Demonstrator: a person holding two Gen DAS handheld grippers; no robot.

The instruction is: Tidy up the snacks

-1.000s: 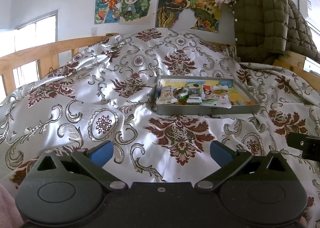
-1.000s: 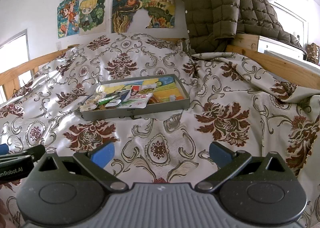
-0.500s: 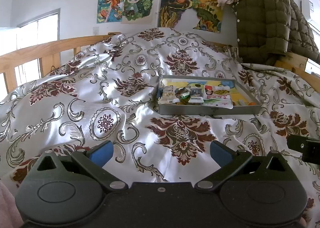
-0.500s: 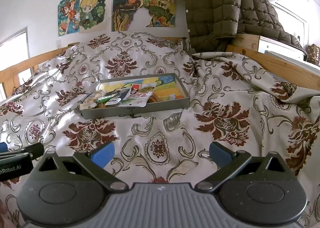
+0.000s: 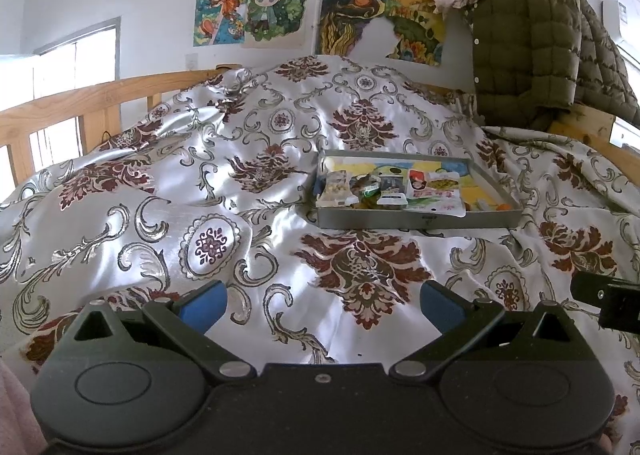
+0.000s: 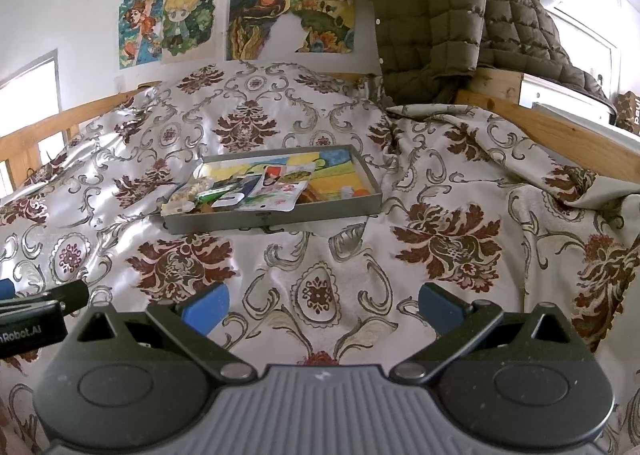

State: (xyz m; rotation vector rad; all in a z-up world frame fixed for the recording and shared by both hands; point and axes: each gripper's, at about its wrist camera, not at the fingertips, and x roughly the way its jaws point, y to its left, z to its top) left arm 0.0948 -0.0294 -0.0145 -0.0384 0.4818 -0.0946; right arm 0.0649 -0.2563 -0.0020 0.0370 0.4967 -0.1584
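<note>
Change: both views sit a touch nearer the tray than a second ago; nothing in it has shifted.
Left gripper: fingers spread wide, empty, above the bedspread.
Right gripper: fingers likewise apart, holding nothing.
Tray: grey, shallow, on the bed well ahead of both grippers.
Snacks: overlapping packets piled at the tray's left; labels too small to read, lower ones hidden.
Edges: each gripper's body is cut off by the other view's border.
</note>
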